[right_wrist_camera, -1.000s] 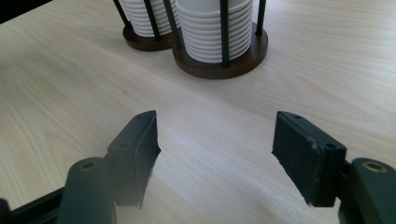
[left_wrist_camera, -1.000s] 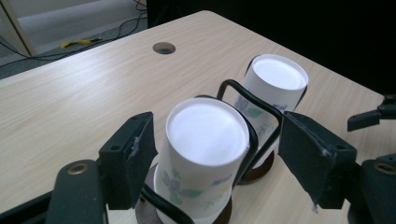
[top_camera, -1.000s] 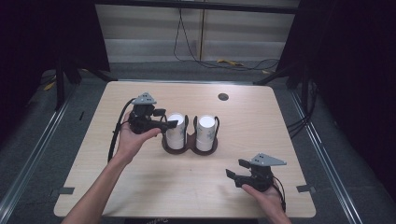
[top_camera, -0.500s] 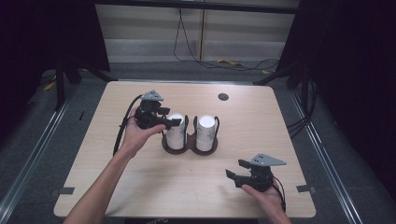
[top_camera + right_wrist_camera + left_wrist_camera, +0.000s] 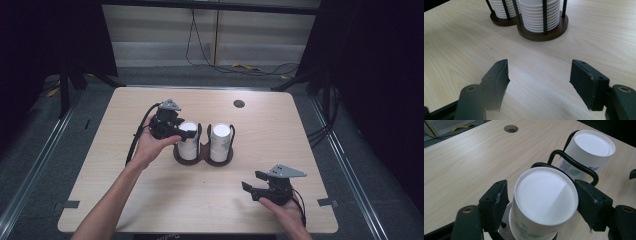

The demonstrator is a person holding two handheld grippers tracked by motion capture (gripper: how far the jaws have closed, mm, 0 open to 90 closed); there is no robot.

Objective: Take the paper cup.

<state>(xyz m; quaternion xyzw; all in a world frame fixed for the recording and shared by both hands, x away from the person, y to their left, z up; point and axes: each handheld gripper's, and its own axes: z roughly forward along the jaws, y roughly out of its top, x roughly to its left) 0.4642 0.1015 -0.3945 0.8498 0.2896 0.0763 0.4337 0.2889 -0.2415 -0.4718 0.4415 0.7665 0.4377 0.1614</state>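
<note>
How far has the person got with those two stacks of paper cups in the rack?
Little looks done: both stacks of upturned white paper cups sit in the dark two-ring wooden holder. In hand: the left gripper has just been closing on the top cup of the left stack, its jaws at the cup's sides. Left: lifting that cup off, probably. The right gripper waits open above the light wooden table, holding nothing.

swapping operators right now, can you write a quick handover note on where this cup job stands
Left gripper: jaws have just closed around the top upside-down white paper cup of the left stack; cup not yet lifted.
Right gripper: open, holding nothing, over the light wooden table near the front right.
Dark two-ring cup holder: mid-table, with a second stack of white paper cups in its right ring.
Left: lift the gripped cup off its stack.
</note>
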